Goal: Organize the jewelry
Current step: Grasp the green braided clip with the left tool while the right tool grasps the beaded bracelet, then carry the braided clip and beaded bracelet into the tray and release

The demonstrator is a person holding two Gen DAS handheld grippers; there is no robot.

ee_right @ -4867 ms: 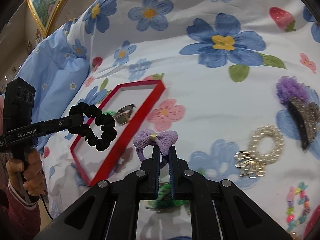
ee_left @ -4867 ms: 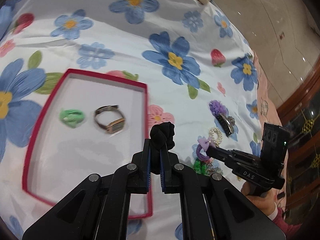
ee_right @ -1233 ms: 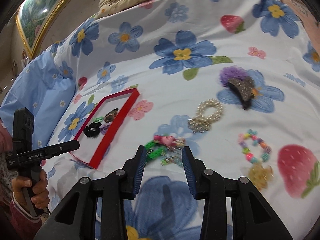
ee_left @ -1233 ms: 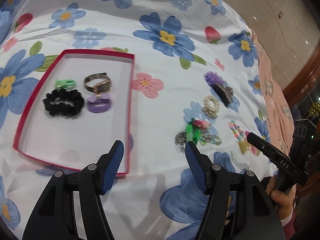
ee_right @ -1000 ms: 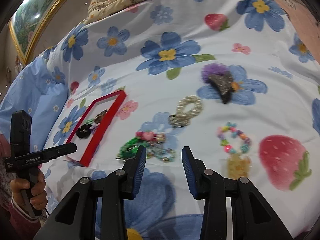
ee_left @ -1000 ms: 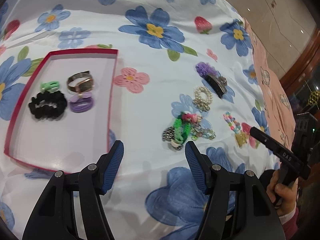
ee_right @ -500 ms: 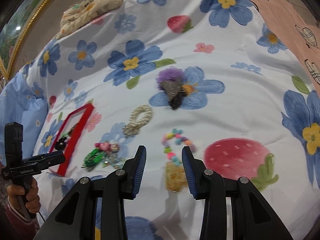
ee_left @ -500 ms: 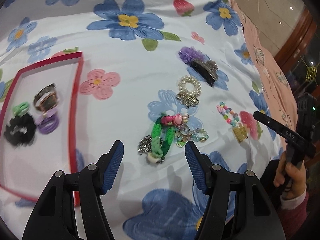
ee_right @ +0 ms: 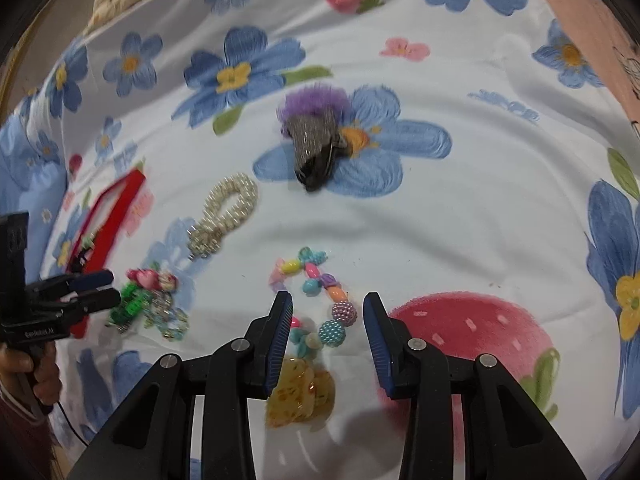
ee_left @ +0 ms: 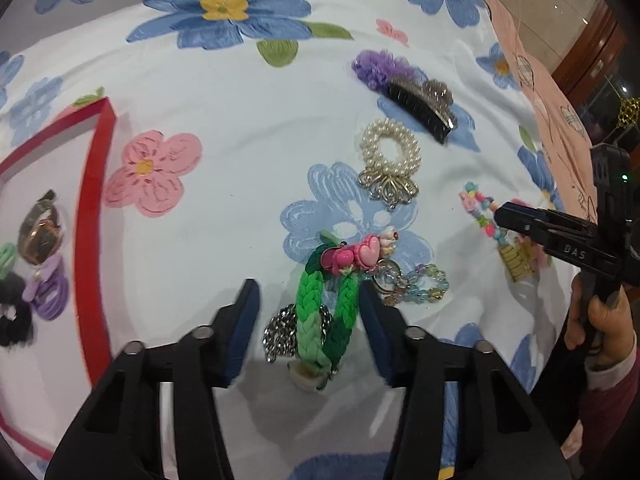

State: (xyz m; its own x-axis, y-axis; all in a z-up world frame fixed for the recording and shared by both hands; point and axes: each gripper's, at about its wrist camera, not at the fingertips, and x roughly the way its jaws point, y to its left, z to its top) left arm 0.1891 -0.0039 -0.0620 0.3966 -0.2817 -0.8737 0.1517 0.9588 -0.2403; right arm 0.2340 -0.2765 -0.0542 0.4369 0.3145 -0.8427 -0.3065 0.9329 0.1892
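A green braided bracelet (ee_left: 320, 312) with a pink charm (ee_left: 356, 256) lies on the flowered bedsheet beside a silver chain (ee_left: 280, 328). My left gripper (ee_left: 308, 304) straddles both. Its jaws are closing, with the right pad close to the braid and the left pad still apart from it. A colourful bead bracelet (ee_right: 320, 304) with a yellow charm (ee_right: 300, 392) lies between the open fingers of my right gripper (ee_right: 326, 308), untouched. The red tray (ee_left: 96, 240) at the left holds a watch (ee_left: 40, 232), a purple bow tie (ee_left: 46, 288) and a black scrunchie (ee_left: 12, 316).
A pearl hair tie (ee_left: 390, 156) and a purple hair clip (ee_left: 404, 84) lie farther out on the sheet. A pastel bead ring (ee_left: 416, 284) touches the green bracelet. A pink cover (ee_left: 540, 80) borders the sheet at the right. A hand (ee_left: 600, 320) holds the right gripper.
Both grippers have come down and to the right, away from the tray. The left jaws have narrowed around the green bracelet. The right gripper now stands over the bead bracelet.
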